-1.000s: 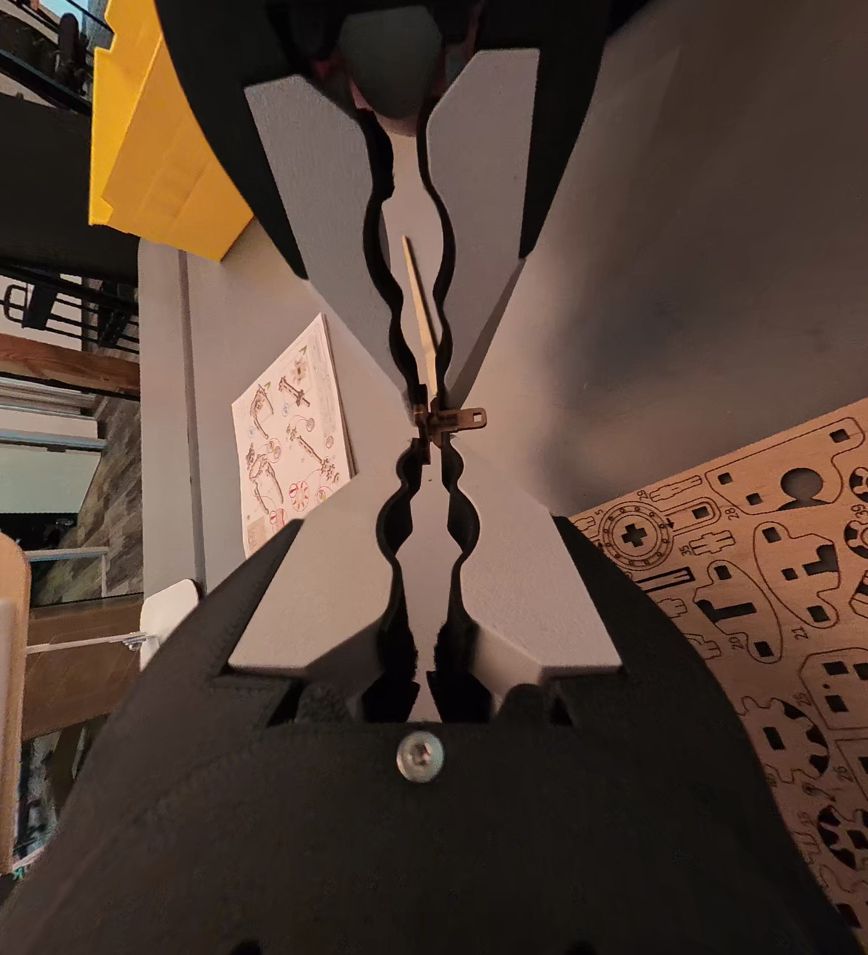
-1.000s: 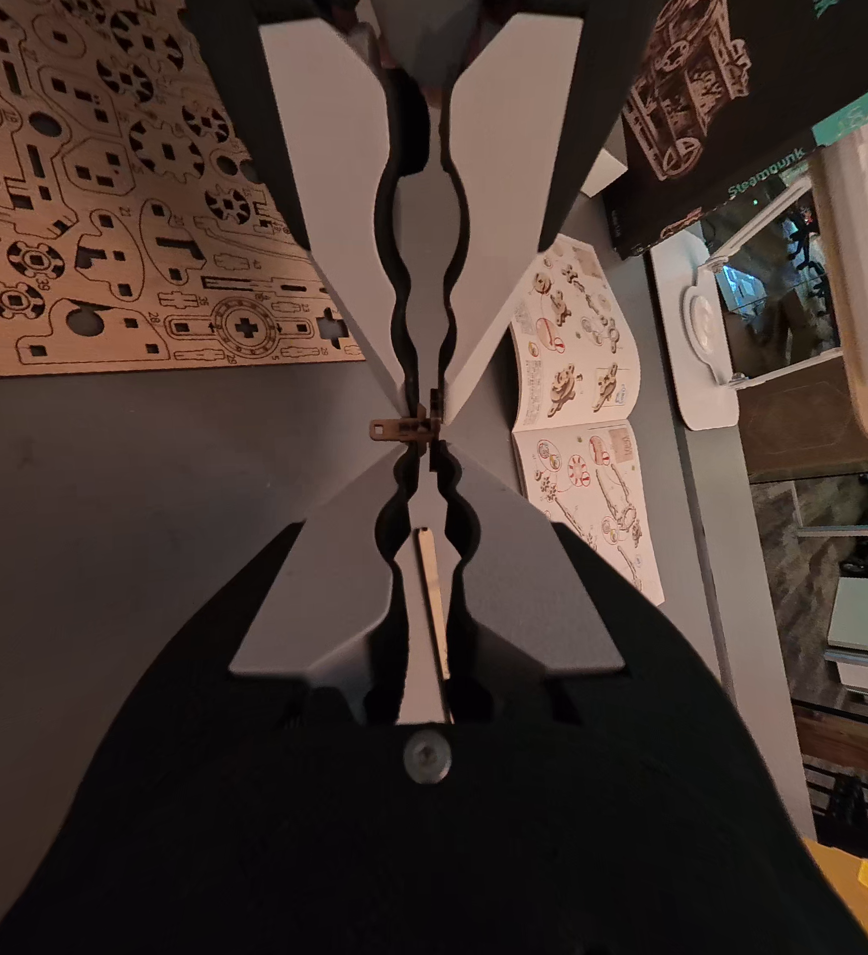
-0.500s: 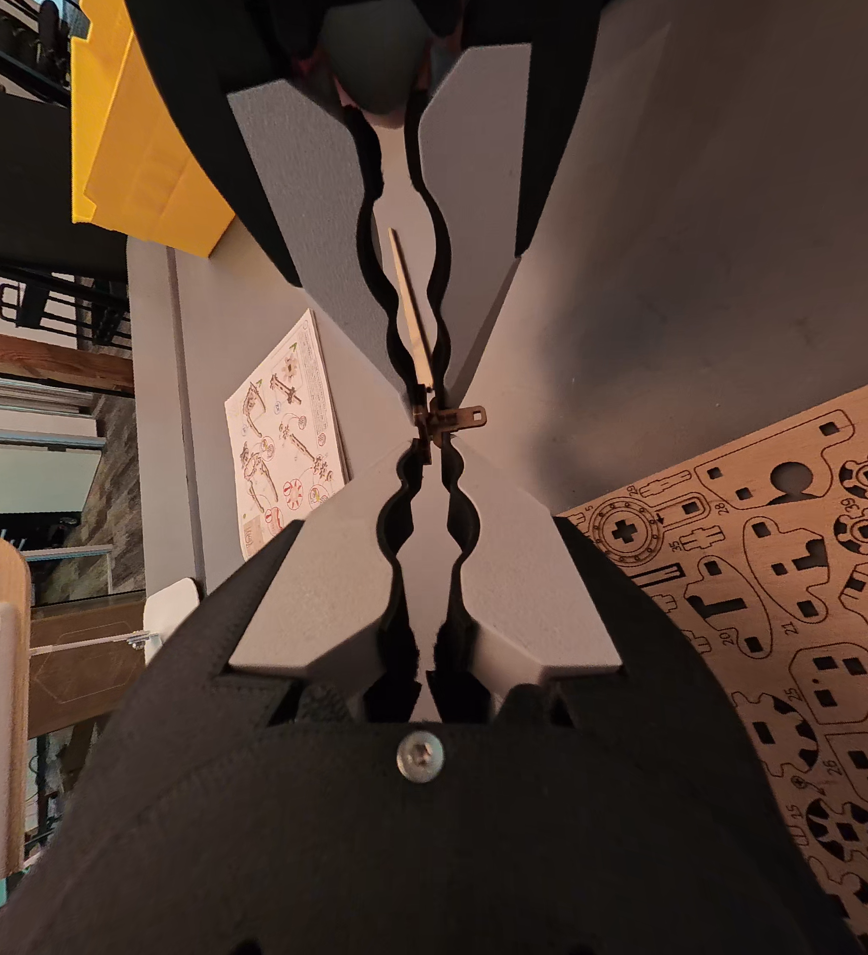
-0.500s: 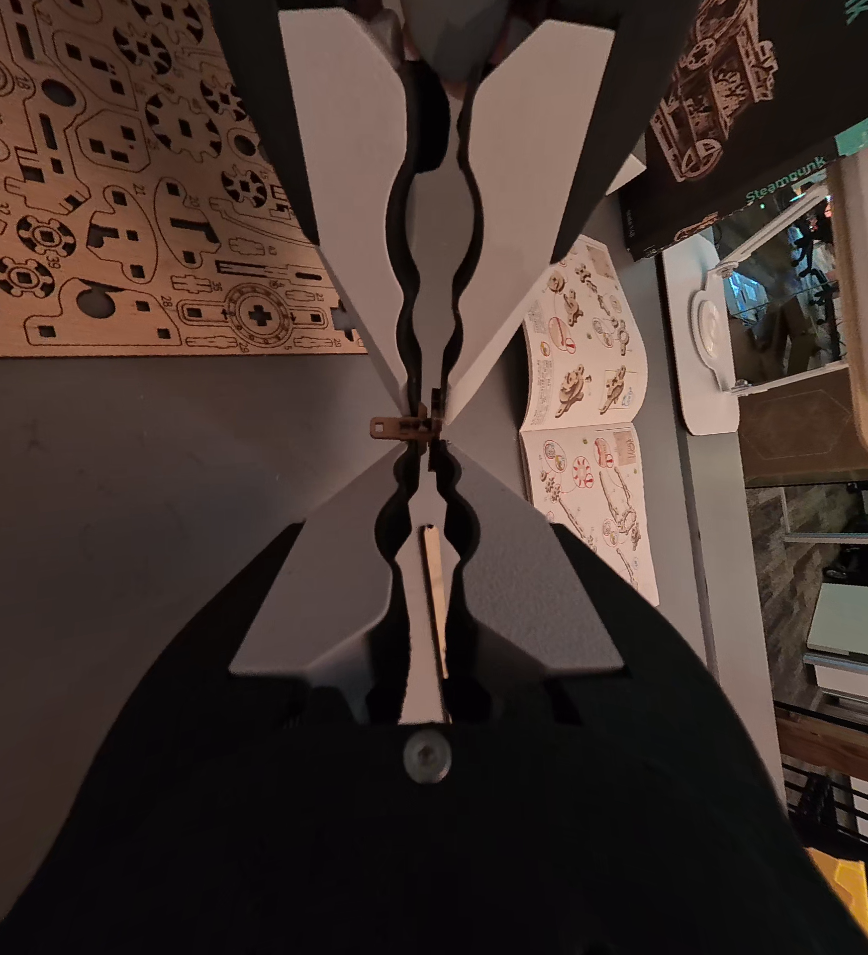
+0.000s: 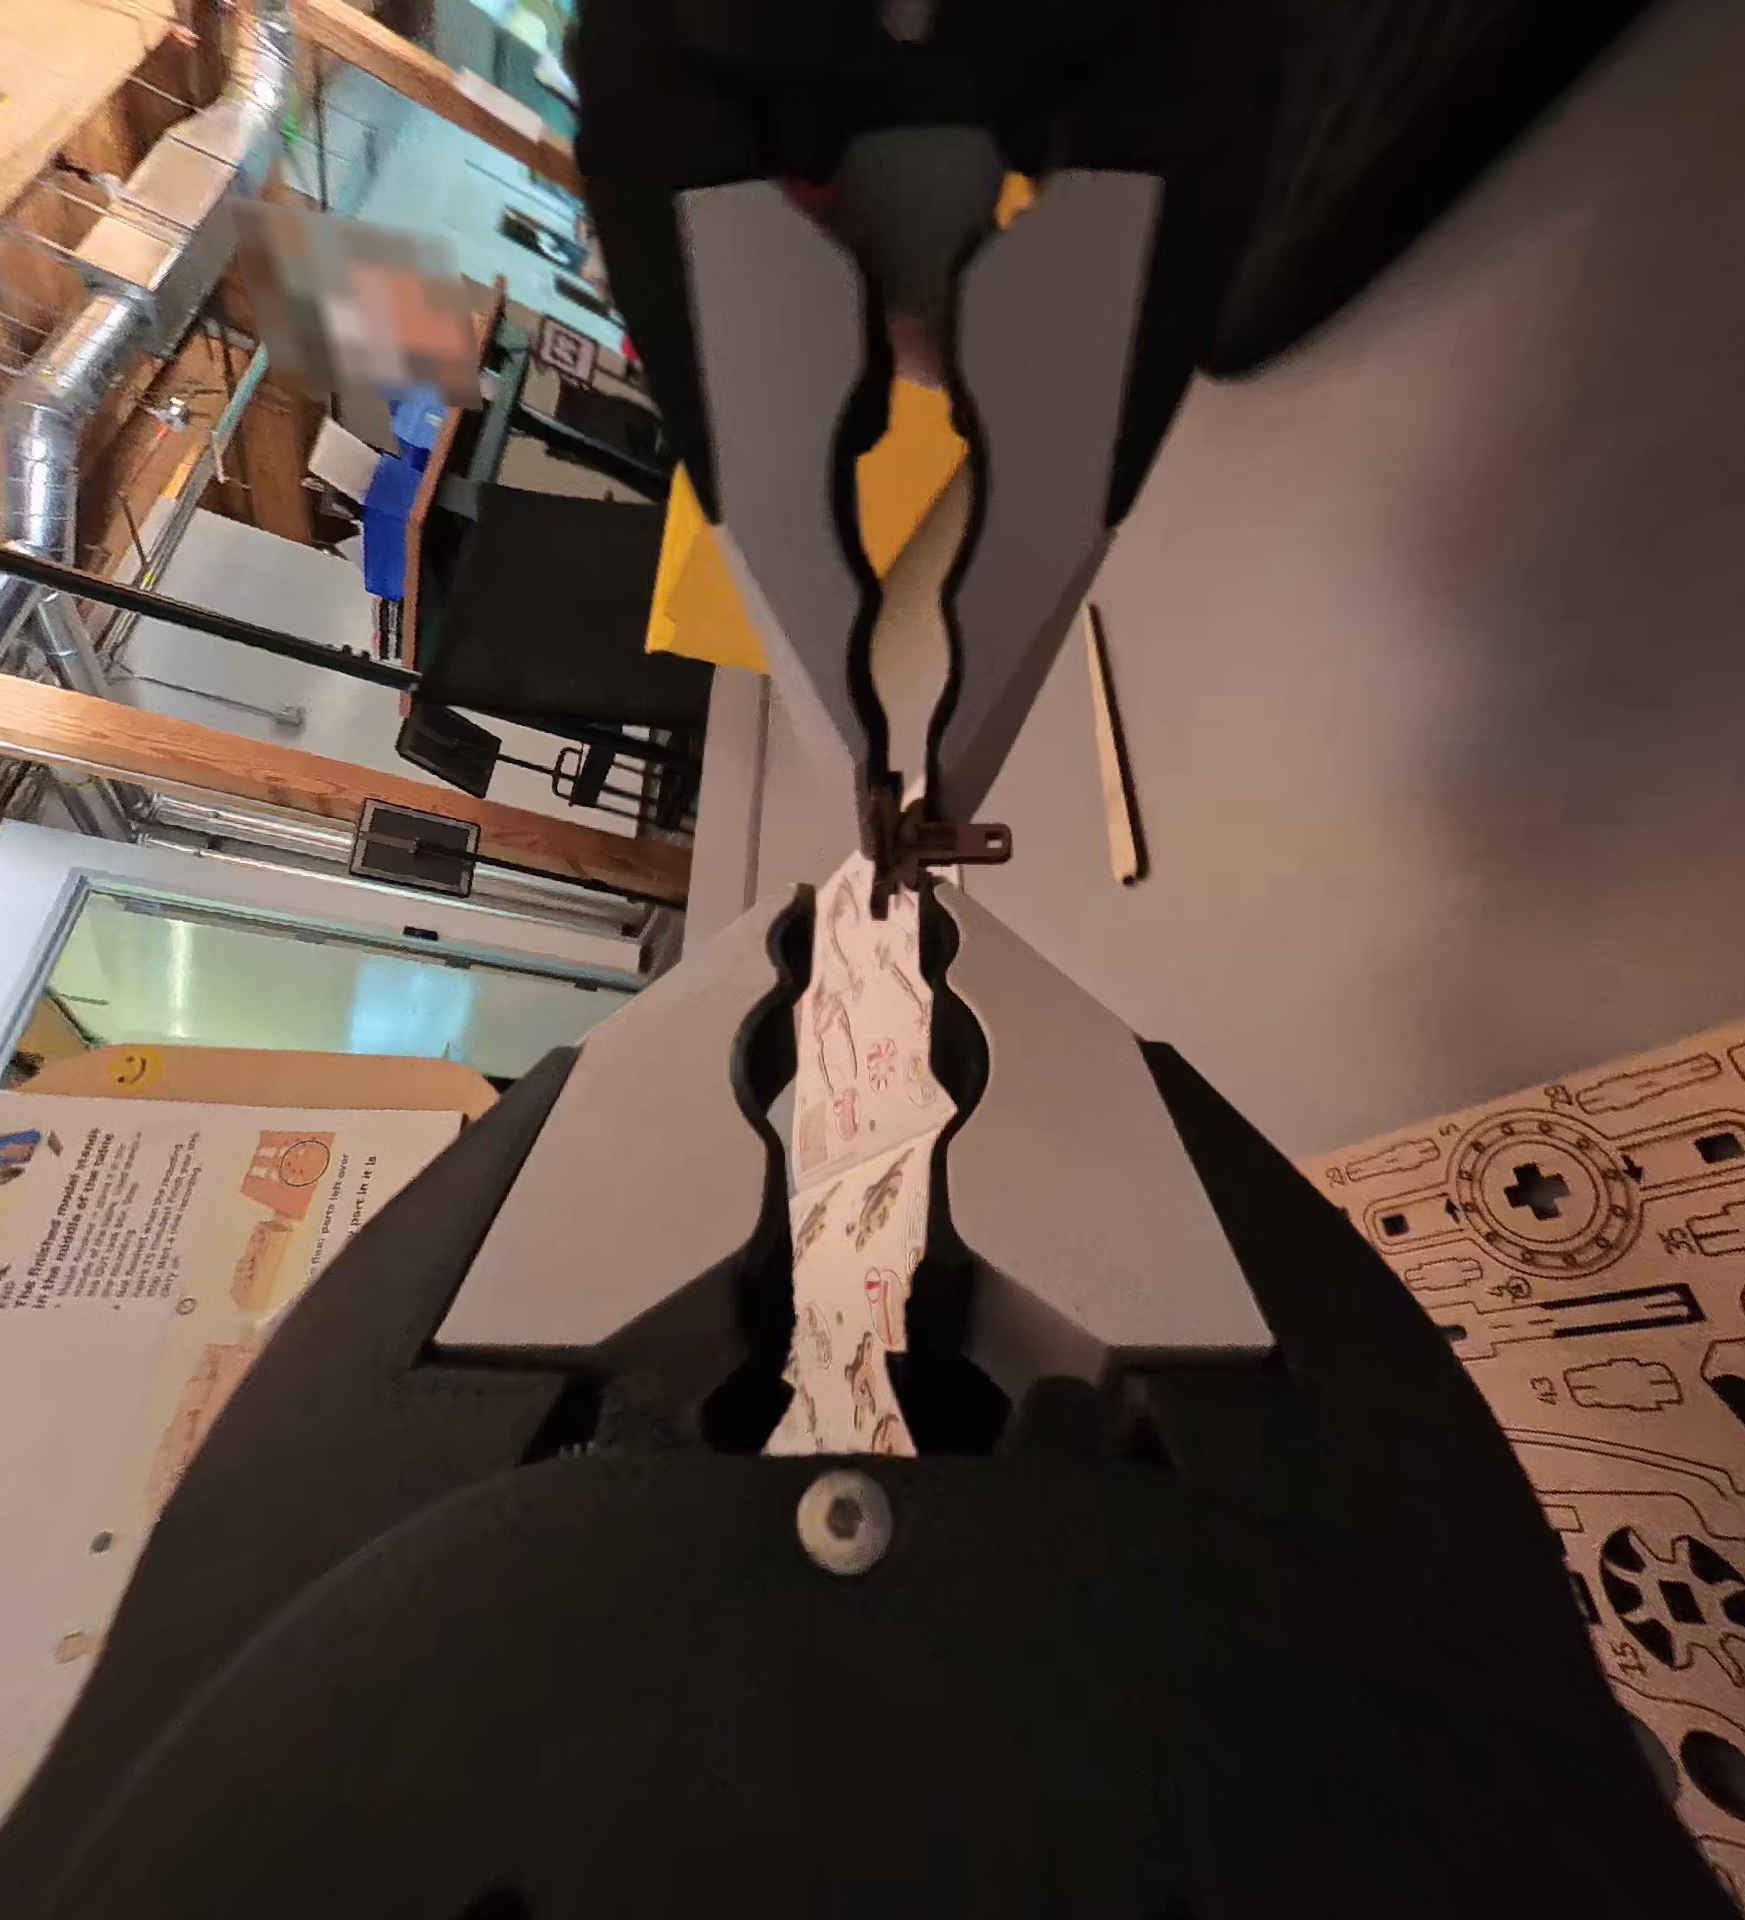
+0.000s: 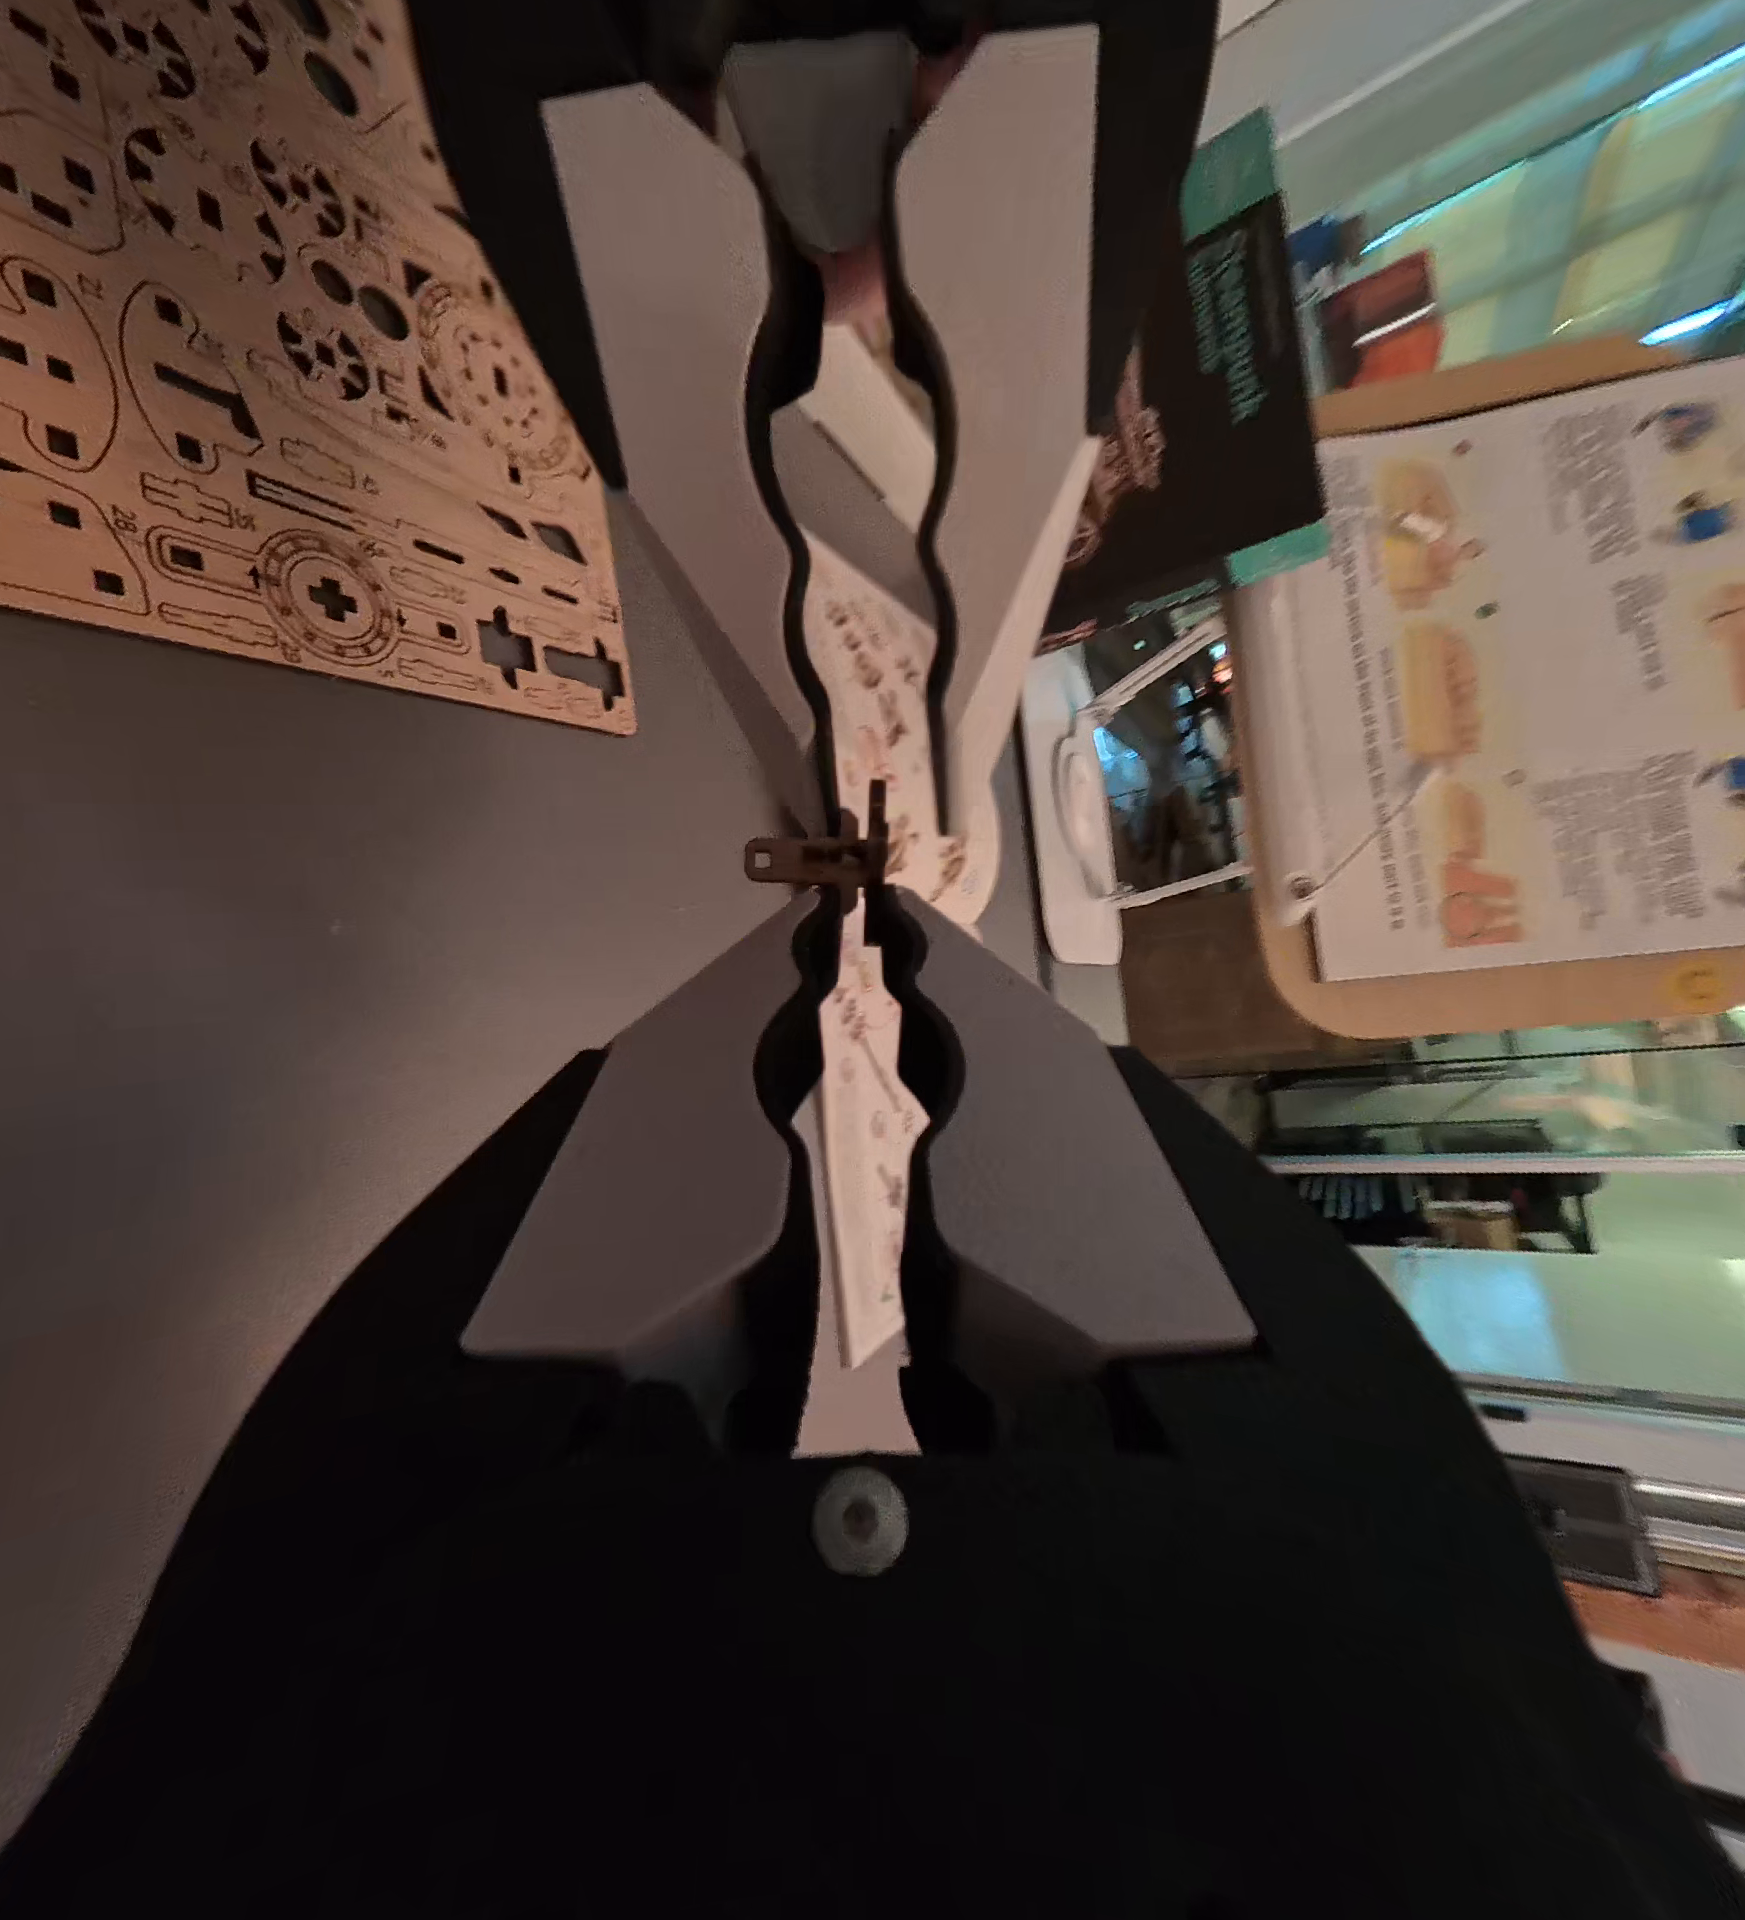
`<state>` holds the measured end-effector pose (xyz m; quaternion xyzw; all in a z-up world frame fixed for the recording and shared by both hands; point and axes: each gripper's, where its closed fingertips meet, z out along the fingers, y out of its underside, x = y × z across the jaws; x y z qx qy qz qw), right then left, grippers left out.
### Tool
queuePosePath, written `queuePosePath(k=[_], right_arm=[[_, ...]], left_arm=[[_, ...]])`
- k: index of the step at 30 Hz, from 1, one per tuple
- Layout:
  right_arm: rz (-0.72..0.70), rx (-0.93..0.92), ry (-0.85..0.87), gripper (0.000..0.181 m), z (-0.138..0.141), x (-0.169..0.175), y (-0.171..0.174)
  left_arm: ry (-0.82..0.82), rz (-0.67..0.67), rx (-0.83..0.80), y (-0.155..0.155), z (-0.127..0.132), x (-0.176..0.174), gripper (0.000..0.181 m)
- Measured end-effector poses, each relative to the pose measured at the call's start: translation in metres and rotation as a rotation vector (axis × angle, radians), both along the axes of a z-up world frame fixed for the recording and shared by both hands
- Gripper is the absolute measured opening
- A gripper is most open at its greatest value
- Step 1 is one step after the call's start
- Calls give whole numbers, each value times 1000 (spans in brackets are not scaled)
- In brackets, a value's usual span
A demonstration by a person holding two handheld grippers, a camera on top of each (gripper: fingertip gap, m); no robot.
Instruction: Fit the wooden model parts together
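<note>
Parts (image 5: 935, 840) sit mid-frame, pinched tip to tip: left gripper (image 5: 873, 896) from below looks barely parted, right gripper (image 5: 904, 790) from above is clamped on them, the pin's long axis pointing sideways over the desk (image 5: 1470, 623).

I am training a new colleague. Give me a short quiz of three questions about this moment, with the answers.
1. True or false: the wooden stick lies on the grey table.
2. Which gripper clamps the small wooden parts? A) left gripper B) right gripper
3. Fill in: the left gripper's jaws stand ____.
Key: 1 true; 2 B; 3 open.
</note>
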<state>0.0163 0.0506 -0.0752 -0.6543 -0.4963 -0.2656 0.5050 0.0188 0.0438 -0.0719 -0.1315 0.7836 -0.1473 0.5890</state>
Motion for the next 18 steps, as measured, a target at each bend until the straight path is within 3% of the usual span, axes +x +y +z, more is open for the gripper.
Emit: queuePosePath(k=[5, 13, 18], right_arm=[[102, 89, -33, 6, 13, -14, -8], [135, 122, -6, 6, 19, -20, -11], [71, 91, 9, 16, 14, -11, -3]], left_arm=[[4, -112, -149, -8, 12, -9, 21], [-54, -154, -36, -15, 13, -14, 6], [-114, -70, 123, -4, 12, -8, 6]])
